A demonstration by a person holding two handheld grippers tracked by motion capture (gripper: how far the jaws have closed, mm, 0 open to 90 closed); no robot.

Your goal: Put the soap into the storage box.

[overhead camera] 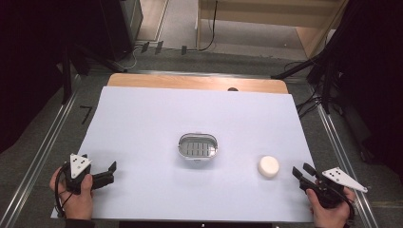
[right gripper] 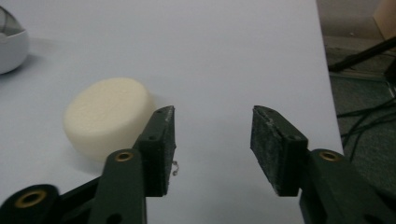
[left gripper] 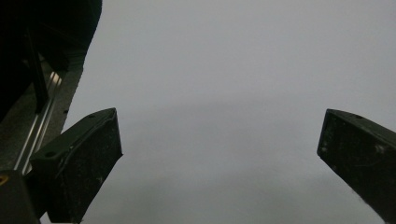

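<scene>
A cream round puck (overhead camera: 268, 166) lies on the white sheet, right of centre. My right gripper (overhead camera: 300, 169) rests just to the right of it, held by a hand at the front right corner. In the right gripper view the puck (right gripper: 108, 116) sits left of the left jaw, outside the gap, and the right gripper (right gripper: 213, 112) stands open with bare sheet between its jaws. A small oval metal tray (overhead camera: 197, 147) with a slotted insert stands mid-table. My left gripper (overhead camera: 111, 173) rests at the front left, its jaws wide apart over bare sheet (left gripper: 219, 130).
The white sheet (overhead camera: 190, 104) covers most of the wooden table (overhead camera: 190, 81). Metal rails (overhead camera: 43, 152) run along both sides, with cables and stand legs on the floor at the right (overhead camera: 323, 95). The metal tray's rim (right gripper: 10, 46) shows in the right gripper view's far left.
</scene>
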